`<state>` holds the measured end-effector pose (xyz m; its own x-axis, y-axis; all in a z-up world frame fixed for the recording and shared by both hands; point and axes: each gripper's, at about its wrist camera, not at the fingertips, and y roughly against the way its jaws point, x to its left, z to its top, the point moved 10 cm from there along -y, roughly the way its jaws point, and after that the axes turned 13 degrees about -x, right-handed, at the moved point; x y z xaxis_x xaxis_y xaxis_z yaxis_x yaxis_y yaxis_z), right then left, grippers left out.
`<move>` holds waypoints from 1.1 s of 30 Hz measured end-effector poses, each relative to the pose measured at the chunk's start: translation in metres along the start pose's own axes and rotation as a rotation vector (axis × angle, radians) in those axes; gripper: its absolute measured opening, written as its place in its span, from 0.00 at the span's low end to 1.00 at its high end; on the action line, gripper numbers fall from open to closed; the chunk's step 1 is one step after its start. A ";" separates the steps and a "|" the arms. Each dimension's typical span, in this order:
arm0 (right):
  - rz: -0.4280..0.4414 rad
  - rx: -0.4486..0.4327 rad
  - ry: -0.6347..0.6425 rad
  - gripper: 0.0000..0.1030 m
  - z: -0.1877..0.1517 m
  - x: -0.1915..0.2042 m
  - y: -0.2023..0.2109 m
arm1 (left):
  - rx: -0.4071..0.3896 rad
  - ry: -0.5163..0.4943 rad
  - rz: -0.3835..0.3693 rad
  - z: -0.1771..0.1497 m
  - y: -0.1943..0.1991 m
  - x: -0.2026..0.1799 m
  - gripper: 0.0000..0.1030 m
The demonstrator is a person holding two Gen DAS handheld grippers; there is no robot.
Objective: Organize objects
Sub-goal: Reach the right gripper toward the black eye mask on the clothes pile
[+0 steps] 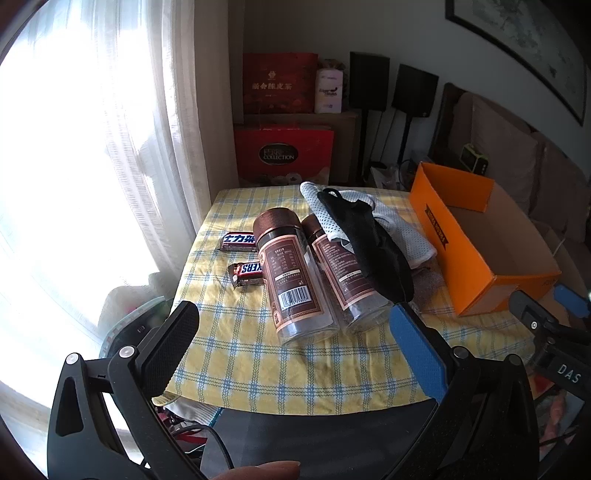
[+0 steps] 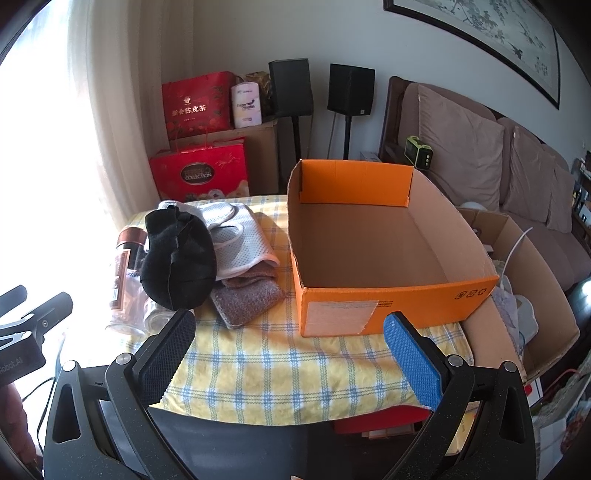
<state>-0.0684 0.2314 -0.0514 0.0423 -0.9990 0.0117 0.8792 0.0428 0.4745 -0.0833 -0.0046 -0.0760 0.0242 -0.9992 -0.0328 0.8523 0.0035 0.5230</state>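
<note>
Jars left of box (snack bars leftmost)

Bright window w/ sheer curtain left; brown sofa right; framed painting, prob. ink.

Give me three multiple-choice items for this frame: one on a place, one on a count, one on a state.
1. Where do the two snack bars lie?
A. inside the orange box
B. on the checked cloth, left of the jars
C. on the black fabric

2. How many brown-capped jars lie on the table?
A. one
B. two
C. four

3. What is the state of the orange box?
A. empty
B. half full
C. closed by a lid

Answers: 1 B, the left wrist view shows them on the checked cloth beside the jars. 2 B, two lie side by side. 3 A, the right wrist view shows a bare cardboard floor.
</note>
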 end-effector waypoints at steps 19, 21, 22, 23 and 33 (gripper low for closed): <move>0.181 -0.006 0.058 0.90 0.023 0.048 -0.036 | 0.009 0.081 -0.078 0.003 -0.033 0.026 0.90; 0.232 0.002 0.052 0.88 0.026 0.061 -0.043 | 0.015 0.094 -0.087 0.003 -0.036 0.029 0.86; 0.255 0.007 0.050 0.84 0.027 0.067 -0.047 | 0.018 0.100 -0.093 0.003 -0.038 0.030 0.83; 0.274 0.014 0.053 0.82 0.028 0.074 -0.051 | 0.021 0.106 -0.098 0.002 -0.039 0.030 0.82; 0.383 0.106 0.089 0.77 -0.007 0.123 -0.083 | 0.044 0.141 -0.100 -0.004 -0.051 0.044 0.81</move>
<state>-0.1330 0.1052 -0.0952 0.4023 -0.9061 0.1312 0.7383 0.4058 0.5387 -0.1237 -0.0490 -0.1082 0.0164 -0.9789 -0.2036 0.8305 -0.1001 0.5480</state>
